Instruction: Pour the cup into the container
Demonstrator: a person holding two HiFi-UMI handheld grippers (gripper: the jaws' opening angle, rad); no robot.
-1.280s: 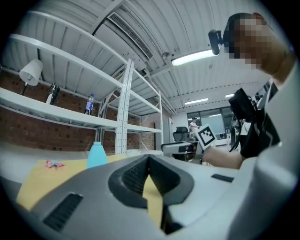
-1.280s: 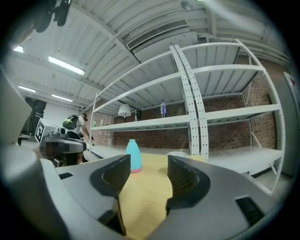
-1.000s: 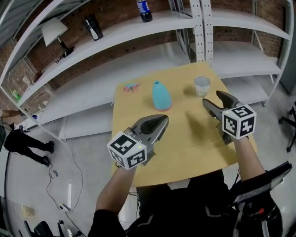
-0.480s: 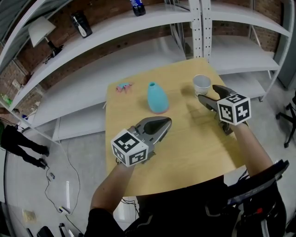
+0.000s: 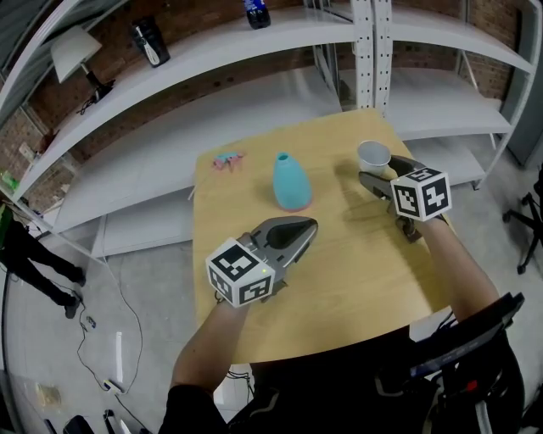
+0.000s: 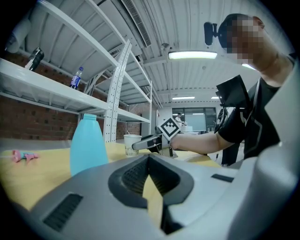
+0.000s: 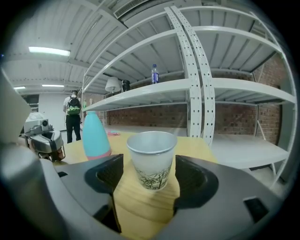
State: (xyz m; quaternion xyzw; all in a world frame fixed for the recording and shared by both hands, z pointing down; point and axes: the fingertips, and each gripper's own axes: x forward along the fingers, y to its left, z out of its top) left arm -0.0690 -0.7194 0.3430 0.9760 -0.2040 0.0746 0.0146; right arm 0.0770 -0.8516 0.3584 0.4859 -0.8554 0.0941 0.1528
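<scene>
The container [image 5: 292, 180] and the cup [image 5: 372, 156] are standing well apart, leaving bare table [image 5: 339, 208] open between and before them.

What the cup [image 5: 373, 154] holds cannot be told: at two o'clock on the table [image 5: 356, 254] in the head view it is too small, and in the right gripper view its rim stands too high to see inside. On the top shelf [image 5: 204, 51] at twelve o'clock a dark bottle [image 5: 257, 12] is cut off by the picture's upper edge. A person [image 5: 34, 254] at nine o'clock is cut by the left edge, and the small pink thing [image 5: 226, 158] at eleven o'clock on the table is too small to name.
</scene>
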